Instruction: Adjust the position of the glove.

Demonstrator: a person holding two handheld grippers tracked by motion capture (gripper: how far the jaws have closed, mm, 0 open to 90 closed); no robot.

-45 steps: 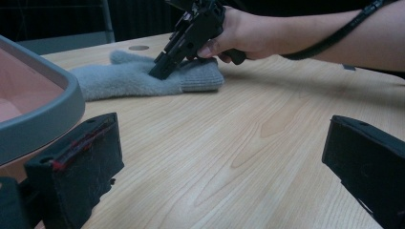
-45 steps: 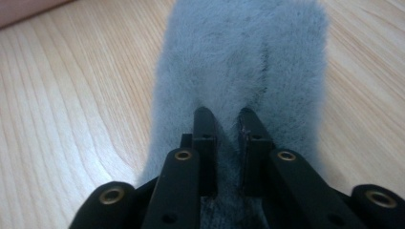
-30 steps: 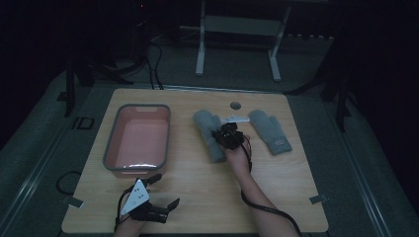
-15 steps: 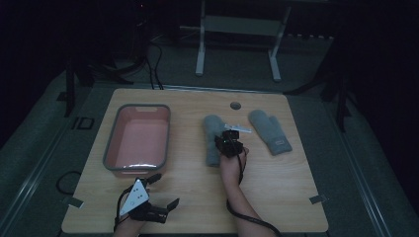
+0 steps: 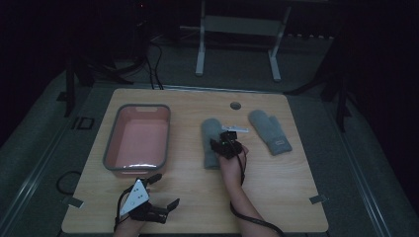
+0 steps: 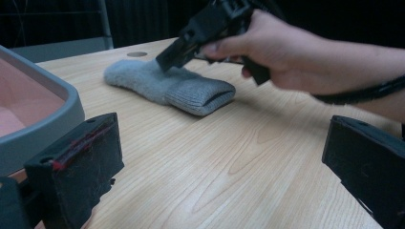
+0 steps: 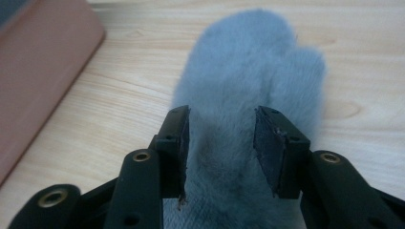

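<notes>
From above, the right gripper [image 5: 223, 142] hangs over a grey mitten [image 5: 211, 143] lying mid-table, right of the pink tub [image 5: 139, 139]; a second mitten [image 5: 270, 131] lies farther right. The left gripper [image 5: 158, 197] rests at the near edge, jaws apart and empty. In the left gripper view, the mitten [image 6: 167, 86] lies flat on the table [image 6: 229, 162]. In the right gripper view, the jaws have just been opening and stand released, the mitten [image 7: 248, 81] beneath them.

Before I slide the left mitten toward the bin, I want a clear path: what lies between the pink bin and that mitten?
Bare wooden tabletop separates the pink bin from the left mitten, as the high view shows.
</notes>
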